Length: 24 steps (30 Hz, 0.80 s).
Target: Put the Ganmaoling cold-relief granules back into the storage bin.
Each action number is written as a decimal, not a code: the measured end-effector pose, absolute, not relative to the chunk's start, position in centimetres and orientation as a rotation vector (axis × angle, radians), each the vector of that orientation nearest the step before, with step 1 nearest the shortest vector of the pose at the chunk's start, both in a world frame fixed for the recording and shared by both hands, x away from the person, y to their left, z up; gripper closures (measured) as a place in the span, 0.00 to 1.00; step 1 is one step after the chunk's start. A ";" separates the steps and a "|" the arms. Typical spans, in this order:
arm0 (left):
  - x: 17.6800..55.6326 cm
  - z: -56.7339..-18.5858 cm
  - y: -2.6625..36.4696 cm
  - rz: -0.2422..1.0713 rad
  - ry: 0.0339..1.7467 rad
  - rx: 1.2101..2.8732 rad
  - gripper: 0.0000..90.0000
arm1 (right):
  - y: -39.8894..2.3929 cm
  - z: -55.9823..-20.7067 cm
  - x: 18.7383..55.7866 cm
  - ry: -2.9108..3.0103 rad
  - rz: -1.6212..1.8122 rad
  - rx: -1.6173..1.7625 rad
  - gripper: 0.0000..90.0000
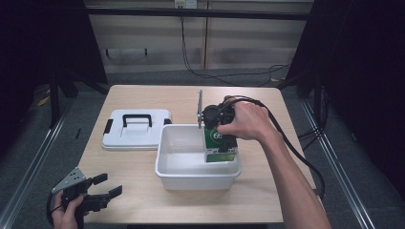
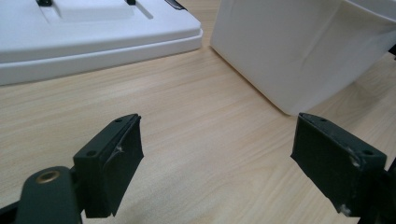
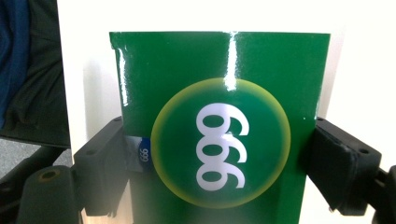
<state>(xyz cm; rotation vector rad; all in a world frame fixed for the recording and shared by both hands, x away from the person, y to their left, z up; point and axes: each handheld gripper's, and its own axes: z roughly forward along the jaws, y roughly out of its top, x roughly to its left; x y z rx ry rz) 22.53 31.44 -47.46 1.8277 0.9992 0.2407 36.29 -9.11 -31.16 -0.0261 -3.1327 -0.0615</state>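
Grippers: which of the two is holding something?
The right gripper, over the white bin, clamps a green box. The left gripper is open near the table's edge.

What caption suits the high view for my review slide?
Right tongs lower a green box into the white bin; left tongs wait open beside the lid.

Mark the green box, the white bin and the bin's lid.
green box (image 3: 219, 140): right gripper view, round yellow-ringed label on its face.
white bin (image 1: 197, 181): high view, near outer wall.
lid (image 1: 136, 136): high view, flat top below its black handle.
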 end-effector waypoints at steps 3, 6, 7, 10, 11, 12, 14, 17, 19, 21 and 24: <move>22.5 -47.4 31.4 0.241 0.995 1.828 0.18 | -9.1 -31.9 36.4 -3.126 -0.051 -0.025 0.18; 22.5 -47.4 31.4 0.241 0.997 1.828 0.18 | -9.1 -32.4 36.5 -3.124 -0.050 -0.034 0.18; 22.5 -47.4 31.4 0.241 0.996 1.828 0.18 | -9.1 -32.7 36.5 -3.116 -0.054 -0.031 0.18; 22.5 -47.4 31.4 0.241 0.997 1.828 0.18 | -9.1 -33.3 36.6 -3.112 -0.046 -0.031 0.18; 22.5 -47.4 31.5 0.249 0.993 1.834 0.18 | -9.2 -33.5 36.7 -3.110 -0.047 -0.026 0.18; 22.5 -47.4 31.5 0.245 0.993 1.830 0.18 | -9.3 -33.9 36.8 -3.106 -0.056 -0.044 0.18; 22.5 -47.4 31.5 0.247 0.989 1.832 0.18 | -9.3 -34.1 36.9 -3.108 -0.063 -0.040 0.18; 22.5 -47.4 31.4 0.240 0.993 1.828 0.18 | -9.3 -34.6 36.9 -3.102 -0.046 -0.035 0.18; 22.5 -47.4 31.4 0.241 0.991 1.828 0.18 | -9.3 -35.2 37.0 -3.098 -0.056 -0.040 0.18; 22.5 -47.4 31.5 0.247 0.989 1.832 0.18 | -9.3 -35.3 37.0 -3.101 -0.056 -0.032 0.18; 22.5 -47.4 31.5 0.243 0.995 1.823 0.18 | -9.4 -35.8 37.0 -3.090 -0.050 -0.046 0.18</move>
